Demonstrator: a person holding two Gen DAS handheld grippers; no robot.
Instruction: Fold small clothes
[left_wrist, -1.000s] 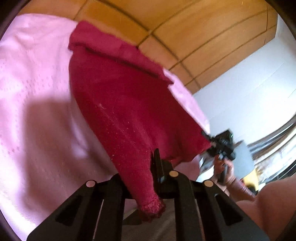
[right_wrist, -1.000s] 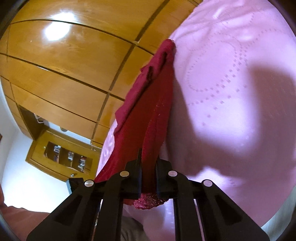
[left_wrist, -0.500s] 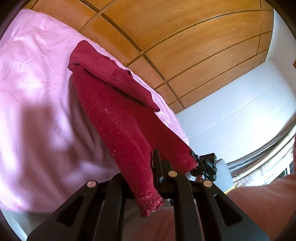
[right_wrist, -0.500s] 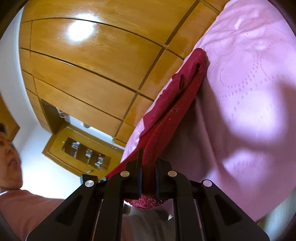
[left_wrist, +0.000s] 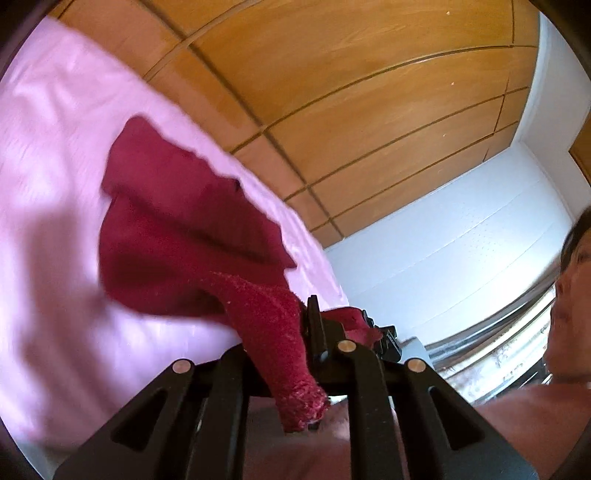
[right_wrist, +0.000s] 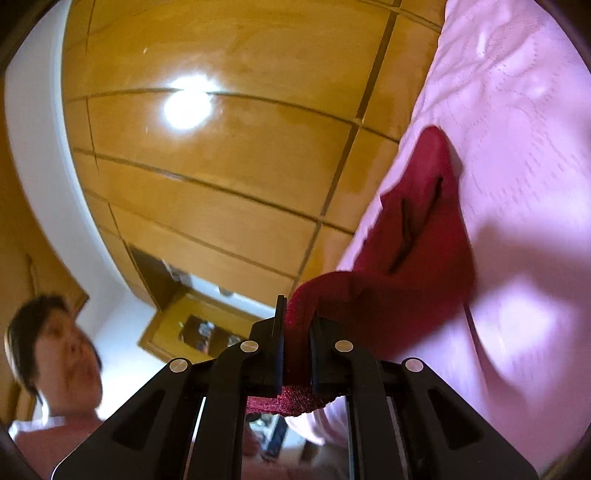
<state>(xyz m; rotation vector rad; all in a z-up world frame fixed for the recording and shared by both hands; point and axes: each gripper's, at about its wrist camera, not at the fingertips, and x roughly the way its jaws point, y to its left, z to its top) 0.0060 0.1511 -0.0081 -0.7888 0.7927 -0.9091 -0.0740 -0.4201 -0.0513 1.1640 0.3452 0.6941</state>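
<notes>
Red garment (left_wrist: 177, 236) lifted higher off pink sheet (left_wrist: 48, 155) than second ago; left gripper (left_wrist: 295, 332), right gripper (right_wrist: 295, 332) both clamped on hem; fold-over likely next.

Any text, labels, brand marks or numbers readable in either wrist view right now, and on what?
None readable.
Red garment: no tag or print showing.
Pink bedspread: stitched dot pattern only, no lettering.
Wooden wardrobe panels: bare.
Small items in the wooden niche: too small and blurred to read.
</notes>
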